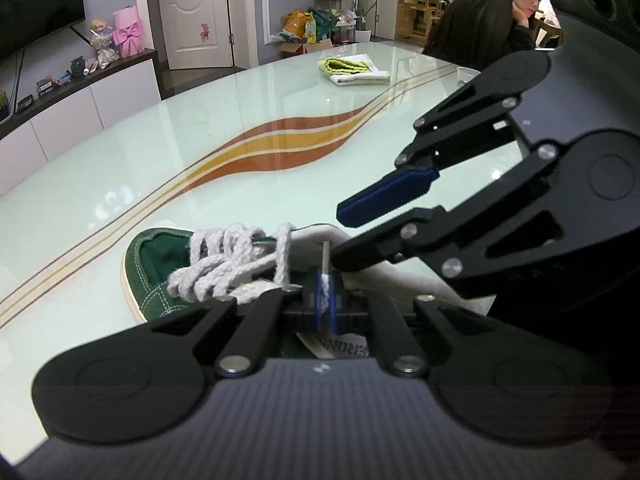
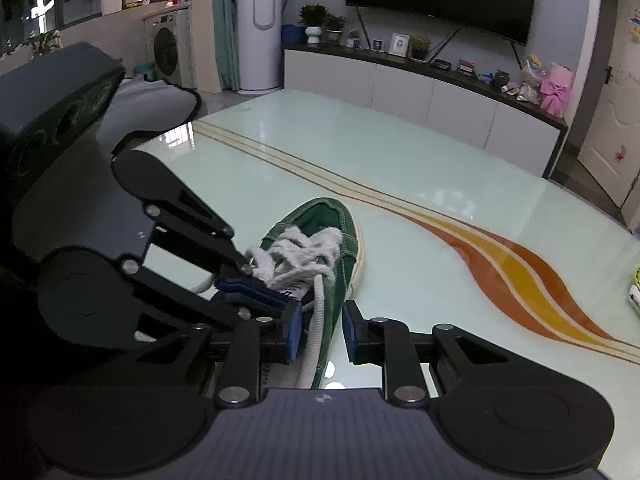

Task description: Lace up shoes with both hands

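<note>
A green suede shoe [image 1: 152, 280] [image 2: 346, 232] lies on the glass table, its white lace [image 1: 240, 264] [image 2: 296, 252] threaded through several eyelets. My left gripper [image 1: 324, 300] [image 2: 280, 298] is shut on a lace end by the shoe's tongue, and the thin aglet sticks up above its blue pads. My right gripper [image 2: 322, 334] [image 1: 340, 236] stands open over the shoe's opening, close beside the left one. A white strand [image 2: 316, 320] runs between its pads, touching neither; I cannot tell whether it is lace or collar edging.
A folded yellow and white cloth [image 1: 352, 68] and a small bowl [image 1: 466, 74] sit at the table's far end, where a person [image 1: 488, 20] is seated. A low white cabinet [image 2: 440, 96] runs along the wall under a television.
</note>
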The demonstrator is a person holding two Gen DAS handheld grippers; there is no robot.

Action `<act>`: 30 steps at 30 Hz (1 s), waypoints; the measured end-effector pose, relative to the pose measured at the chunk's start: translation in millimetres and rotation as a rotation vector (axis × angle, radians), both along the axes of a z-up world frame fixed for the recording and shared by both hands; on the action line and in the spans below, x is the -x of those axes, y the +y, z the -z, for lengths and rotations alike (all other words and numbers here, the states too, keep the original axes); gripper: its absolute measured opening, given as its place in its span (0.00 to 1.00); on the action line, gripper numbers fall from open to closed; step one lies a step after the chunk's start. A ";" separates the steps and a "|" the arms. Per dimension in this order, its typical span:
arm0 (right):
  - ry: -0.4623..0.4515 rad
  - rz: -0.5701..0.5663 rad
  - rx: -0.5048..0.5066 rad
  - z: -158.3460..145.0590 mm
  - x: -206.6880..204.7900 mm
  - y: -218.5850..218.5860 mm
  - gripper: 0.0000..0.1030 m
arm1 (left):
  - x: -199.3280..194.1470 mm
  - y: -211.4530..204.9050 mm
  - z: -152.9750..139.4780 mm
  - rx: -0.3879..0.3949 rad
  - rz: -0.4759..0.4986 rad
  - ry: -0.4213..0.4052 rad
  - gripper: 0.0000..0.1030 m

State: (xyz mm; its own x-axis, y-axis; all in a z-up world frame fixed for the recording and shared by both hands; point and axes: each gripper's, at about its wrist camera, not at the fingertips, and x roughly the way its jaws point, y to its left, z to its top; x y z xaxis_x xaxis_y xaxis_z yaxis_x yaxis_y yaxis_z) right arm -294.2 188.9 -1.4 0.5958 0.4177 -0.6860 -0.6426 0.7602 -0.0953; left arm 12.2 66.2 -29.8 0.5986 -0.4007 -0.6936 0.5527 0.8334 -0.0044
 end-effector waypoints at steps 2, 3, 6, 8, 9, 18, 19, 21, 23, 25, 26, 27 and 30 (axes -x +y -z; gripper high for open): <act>0.004 0.015 0.000 1.3 -2.2 -0.2 0.25 | -0.2 -0.4 -0.5 0.000 0.000 -0.002 0.06; 0.010 0.025 -0.011 1.0 -3.5 -0.9 0.25 | -0.1 -0.8 -0.4 0.000 0.000 -0.003 0.06; 0.011 0.036 -0.008 2.9 -4.2 -1.0 0.29 | 0.3 -2.4 0.3 -0.005 0.003 -0.006 0.06; 0.014 0.032 -0.013 2.7 -3.7 -0.7 0.29 | 0.5 -3.3 0.3 -0.009 0.005 -0.006 0.06; 0.013 0.030 -0.017 2.3 -3.3 -0.4 0.29 | 0.3 -3.5 0.1 -0.009 0.006 -0.007 0.06; 0.020 0.058 -0.016 3.4 -5.1 -2.1 0.30 | 2.3 -4.7 -1.3 -0.027 0.015 -0.025 0.06; 0.023 0.062 -0.018 3.1 -6.0 -3.1 0.31 | 2.5 -5.3 -1.7 -0.031 0.014 -0.034 0.07; 0.020 0.053 -0.015 2.1 -5.1 -4.4 0.31 | 3.0 -5.9 -2.9 -0.040 0.003 -0.053 0.07; 0.022 0.045 -0.025 -0.4 -4.7 -7.2 0.31 | 2.5 -5.0 -3.6 -0.047 -0.008 -0.064 0.07; 0.027 0.044 -0.049 -4.5 -5.1 -12.0 0.31 | 2.5 -4.4 -4.0 -0.047 -0.010 -0.064 0.07; 0.029 0.044 -0.054 -5.4 -5.3 -13.9 0.31 | 3.5 -3.9 -4.3 -0.048 -0.007 -0.067 0.06; 0.034 0.044 -0.052 -5.1 -5.8 -14.6 0.30 | 4.8 -3.3 -5.1 -0.048 -0.004 -0.070 0.06; 0.035 0.024 -0.053 -4.5 -3.3 -14.2 0.17 | 8.5 -3.8 -7.6 -0.047 0.013 -0.072 0.07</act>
